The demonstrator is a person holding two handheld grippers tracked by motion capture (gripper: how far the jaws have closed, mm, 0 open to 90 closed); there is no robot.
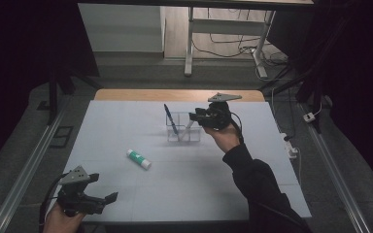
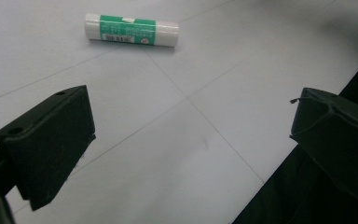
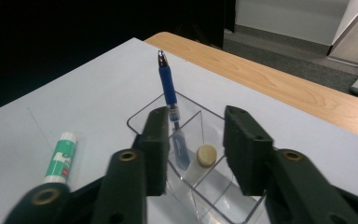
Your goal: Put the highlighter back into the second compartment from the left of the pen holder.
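Note:
A clear plastic organizer [image 1: 183, 130] stands at the middle back of the mat. A blue pen [image 1: 170, 118] leans upright in it, its tip pointing up [image 3: 169, 86]. Beside the pen, a white tube with a beige cap [image 3: 205, 156] slants in another compartment of the organizer [image 3: 223, 198]. My right gripper [image 1: 194, 118] hovers at the organizer's right side, open, its jaws [image 3: 196, 114] standing apart on either side of the tube, above it. A green-and-white glue stick [image 1: 139, 159] lies flat on the mat. My left gripper [image 1: 103, 188] rests open near the front left corner, pointed toward the glue stick [image 2: 131, 30], well short of it [image 2: 191, 100].
The pale blue mat [image 1: 126, 121] covers the table, with a wooden strip [image 1: 175, 94] along the far edge. Its front edge [image 2: 270, 182] lies just under the left gripper's right jaw. Desk legs and cables [image 1: 252, 48] sit on the floor beyond.

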